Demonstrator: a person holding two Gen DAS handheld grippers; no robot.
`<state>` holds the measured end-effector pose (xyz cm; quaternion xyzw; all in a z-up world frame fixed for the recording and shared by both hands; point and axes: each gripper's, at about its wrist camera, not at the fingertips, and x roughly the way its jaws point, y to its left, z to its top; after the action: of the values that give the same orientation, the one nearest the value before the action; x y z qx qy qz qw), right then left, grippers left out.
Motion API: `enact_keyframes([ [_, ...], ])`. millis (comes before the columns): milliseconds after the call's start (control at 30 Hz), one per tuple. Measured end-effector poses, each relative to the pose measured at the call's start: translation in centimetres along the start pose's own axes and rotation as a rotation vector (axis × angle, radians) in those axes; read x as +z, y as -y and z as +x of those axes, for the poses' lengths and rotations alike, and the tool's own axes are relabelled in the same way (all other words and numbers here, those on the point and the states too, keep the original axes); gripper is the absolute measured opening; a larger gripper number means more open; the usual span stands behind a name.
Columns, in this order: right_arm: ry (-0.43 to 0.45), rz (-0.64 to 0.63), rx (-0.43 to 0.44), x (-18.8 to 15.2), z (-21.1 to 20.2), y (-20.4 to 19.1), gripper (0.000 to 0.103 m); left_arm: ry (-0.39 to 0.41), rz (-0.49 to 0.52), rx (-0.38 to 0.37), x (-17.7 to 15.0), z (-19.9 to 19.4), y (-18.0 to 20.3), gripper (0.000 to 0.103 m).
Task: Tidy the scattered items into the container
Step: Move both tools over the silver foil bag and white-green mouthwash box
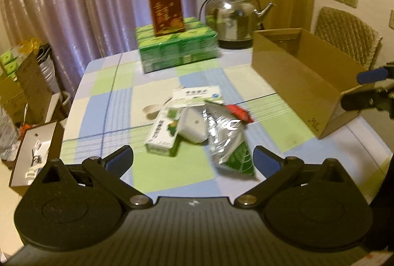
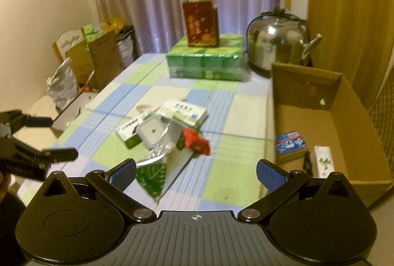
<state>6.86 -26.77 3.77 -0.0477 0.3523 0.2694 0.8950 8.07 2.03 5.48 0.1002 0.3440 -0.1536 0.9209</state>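
Table: I am working over a table (image 2: pixel 221 182) covered in a blue, green and cream checked cloth, with a loose heap in its middle.
Container: the open brown cardboard box (image 2: pixel 305 88) is sitting at the right edge of the table, just right of the heap.
Far clutter: a shiny steel kettle (image 2: pixel 275 49) and a shrink-wrapped block of green cartons (image 2: pixel 204 63) with a dark red gift bag (image 2: pixel 200 24) on top are standing at the far end; I am judging them as not part of the job.
Left tool: I am holding my left gripper (image 1: pixel 193 158) with its blue-padded fingers spread wide and nothing between them, near the heap.
Right tool: my right gripper (image 2: pixel 195 173) is gaping wide too, empty, hovering at the heap's near edge.
Heap, largest down: a silver foil pouch with a green leaf print (image 1: pixel 229 142) is lying nearest, a flat white and green box (image 1: pixel 197 94) farthest, a green and white carton (image 1: pixel 163 134) on the left, a white square block (image 1: pixel 193 124) resting on top, a red crumpled wrapper (image 1: pixel 240 113) to the right.
Done: a blue and white pack (image 2: pixel 290 144) and a small white box (image 2: pixel 323 161) are already lying inside the container.
Left: I am counting about five pieces waiting on the cloth, so I am judging the task well short of half done.
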Motion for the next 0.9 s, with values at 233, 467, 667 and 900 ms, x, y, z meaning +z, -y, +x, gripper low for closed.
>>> enact_keyframes([
  [233,-0.053,-0.012,0.021,-1.1,2.2,-1.5,0.101,-0.019,-0.018,0.013,-1.1,0.3,-2.1,0.102],
  [467,-0.092,0.0,0.038,-1.4,4.1,-2.4,0.101,-0.043,-0.035,0.015,-1.5,1.5,-3.7,0.102],
  [667,-0.121,-0.003,0.05,-1.0,6.1,-3.4,0.101,-0.067,-0.035,0.011,-1.7,3.1,-5.0,0.102],
  [900,-0.166,0.003,0.062,-0.7,9.4,-4.2,0.101,-0.086,-0.041,0.0,-1.4,5.5,-6.2,0.102],
])
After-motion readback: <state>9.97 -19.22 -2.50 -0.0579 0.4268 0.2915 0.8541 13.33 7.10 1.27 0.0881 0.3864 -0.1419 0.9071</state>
